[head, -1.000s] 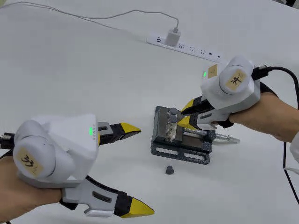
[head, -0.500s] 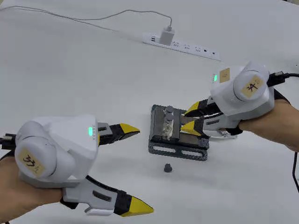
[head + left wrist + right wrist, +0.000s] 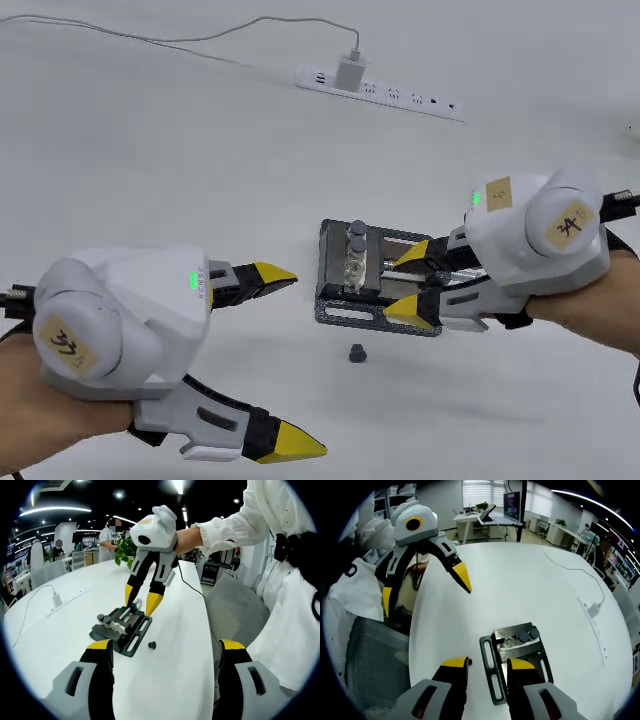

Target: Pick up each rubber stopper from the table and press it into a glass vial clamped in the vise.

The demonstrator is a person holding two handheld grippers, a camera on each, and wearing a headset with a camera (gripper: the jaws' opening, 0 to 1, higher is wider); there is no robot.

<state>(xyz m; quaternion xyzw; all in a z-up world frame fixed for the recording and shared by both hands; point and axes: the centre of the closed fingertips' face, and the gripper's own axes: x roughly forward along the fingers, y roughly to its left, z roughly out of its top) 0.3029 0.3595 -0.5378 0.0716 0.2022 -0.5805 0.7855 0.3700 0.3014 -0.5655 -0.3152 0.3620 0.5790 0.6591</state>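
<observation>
Hovering the right gripper just beside the vise, on its screw side, with the jaws parted to a moderate gap and gripping nothing. Hanging the left gripper well apart on the opposite side, with the jaws spread wide and likewise empty, seemingly standing clear rather than working.

Clamping the glass vials upright in the vise, presumably for steadiness against tipping under a downward press. Showing two dark seated stoppers on top, one just beside the other. Glimpsing more clear glass next to them, possibly a vial without a stopper, though too small for certainty.

Leaving one loose stopper on the white surface, near the front of the vise, apart from both grippers and not yet picked up. Judging the task partly done, with a descent onto that loose stopper as the likely next move, needing a careful pinch on so small a piece.

Reading handwritten digits on the paper stickers: apparently "34" on the right gripper's housing, apparently "33" on the left's. Noting green lights glowing on both housings. Finding no legible brand on the power strip at the far side, with a white charger plugged in.
</observation>
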